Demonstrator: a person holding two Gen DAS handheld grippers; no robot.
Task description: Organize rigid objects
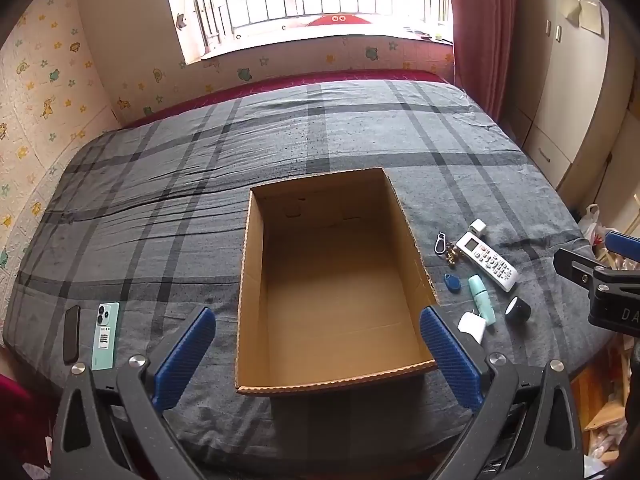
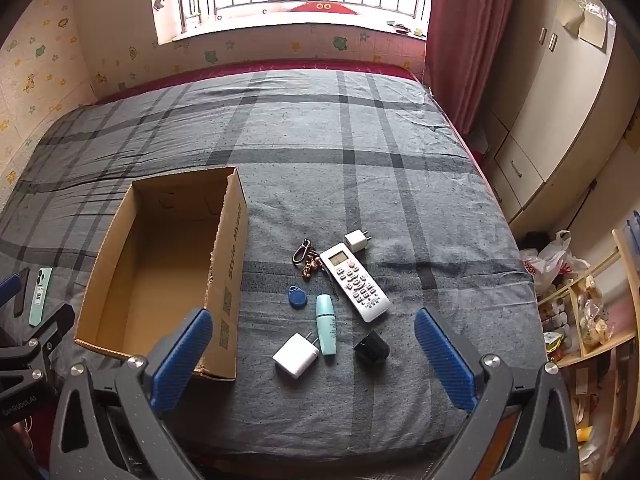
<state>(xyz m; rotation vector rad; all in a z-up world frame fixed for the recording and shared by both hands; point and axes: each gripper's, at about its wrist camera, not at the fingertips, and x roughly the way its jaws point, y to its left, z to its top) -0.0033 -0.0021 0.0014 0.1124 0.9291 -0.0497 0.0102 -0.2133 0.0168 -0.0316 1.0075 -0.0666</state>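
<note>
Left gripper [image 1: 316, 354] tilted steeply downward above the near end of the cardboard box [image 1: 256, 280], jaws spread wide, nothing between them. Right gripper [image 2: 314, 354] angled down likewise, right of that box, jaws wide apart, empty.

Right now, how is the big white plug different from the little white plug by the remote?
The big white plug lies near the front of the bed, beside the mint bottle; the little white plug lies farther back, at the top of the remote. The big one looks larger and flatter; the little one looks like a small cube. Both are white, have metal prongs, and lie outside the cardboard box.
</note>
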